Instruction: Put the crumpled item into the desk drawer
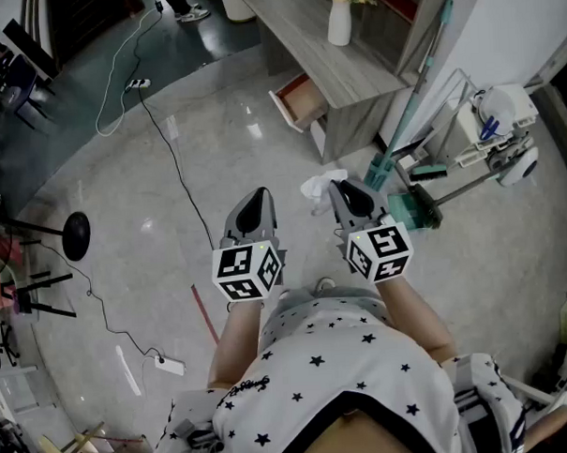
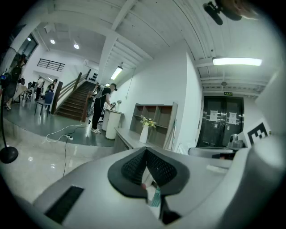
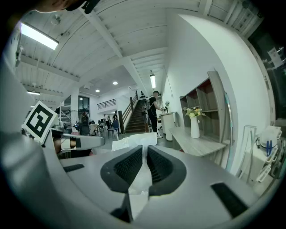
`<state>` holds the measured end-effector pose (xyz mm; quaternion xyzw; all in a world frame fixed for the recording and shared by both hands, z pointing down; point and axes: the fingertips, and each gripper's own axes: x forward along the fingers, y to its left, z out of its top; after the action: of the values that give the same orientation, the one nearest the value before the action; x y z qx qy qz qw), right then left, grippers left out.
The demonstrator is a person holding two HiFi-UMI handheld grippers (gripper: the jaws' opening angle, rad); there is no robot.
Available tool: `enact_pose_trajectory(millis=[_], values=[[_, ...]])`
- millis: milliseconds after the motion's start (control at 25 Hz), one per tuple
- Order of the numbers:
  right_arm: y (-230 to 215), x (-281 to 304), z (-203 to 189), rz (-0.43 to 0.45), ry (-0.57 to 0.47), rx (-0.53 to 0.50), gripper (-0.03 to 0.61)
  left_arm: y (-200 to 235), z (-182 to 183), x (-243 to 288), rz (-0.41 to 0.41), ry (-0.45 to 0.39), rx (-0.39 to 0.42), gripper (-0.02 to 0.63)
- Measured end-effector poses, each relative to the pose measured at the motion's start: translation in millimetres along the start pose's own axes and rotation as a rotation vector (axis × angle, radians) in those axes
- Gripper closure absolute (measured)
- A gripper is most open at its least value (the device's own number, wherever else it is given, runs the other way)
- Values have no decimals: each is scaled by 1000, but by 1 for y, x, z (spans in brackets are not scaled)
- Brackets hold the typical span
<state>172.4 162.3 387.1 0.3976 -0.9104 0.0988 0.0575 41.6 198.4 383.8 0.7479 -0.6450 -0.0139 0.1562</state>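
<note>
The crumpled item [image 1: 315, 189] is a white wad pinched in my right gripper [image 1: 338, 186], held above the floor in front of the person. In the right gripper view it shows between and beyond the pads as crumpled white material [image 3: 134, 141], with the right gripper [image 3: 144, 147] shut on it. My left gripper [image 1: 256, 196] hangs beside it, to the left, with its jaws together and nothing in them [image 2: 146, 150]. The desk [image 1: 332, 59] stands ahead, its drawer [image 1: 301, 100] pulled open toward the floor.
A white vase with flowers [image 1: 338, 19] stands on the desk. A teal broom and dustpan [image 1: 406, 122] lean by the desk's near end, next to a white machine [image 1: 505, 136]. A black cable [image 1: 168, 151] and a round stand base [image 1: 76, 235] lie to the left.
</note>
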Motion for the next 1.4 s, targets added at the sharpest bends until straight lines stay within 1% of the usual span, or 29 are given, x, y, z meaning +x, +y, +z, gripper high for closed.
enact_pose_trajectory(millis=[240,560,760,920,1080,1400], values=[[7,-8,-3,20,6,-9,551,-7,-3,-6,0,-2,-17,601],[2,-15,-11,45,18,-36,548,-22,-13,-7,19,7,-26,601],[-2,-7,-15,66,33,-5,548,-21,-17,-5,39,18,-30,601],[-4,5,-15,82,36,20,548,-13,-13,2,46,11,-38,601],[-7,25,-11,76,29,18,548,2,-6,16,40,0,-38,601],[-23,95,7,41,3,10,548,46,17,78,2,-5,-21,601]])
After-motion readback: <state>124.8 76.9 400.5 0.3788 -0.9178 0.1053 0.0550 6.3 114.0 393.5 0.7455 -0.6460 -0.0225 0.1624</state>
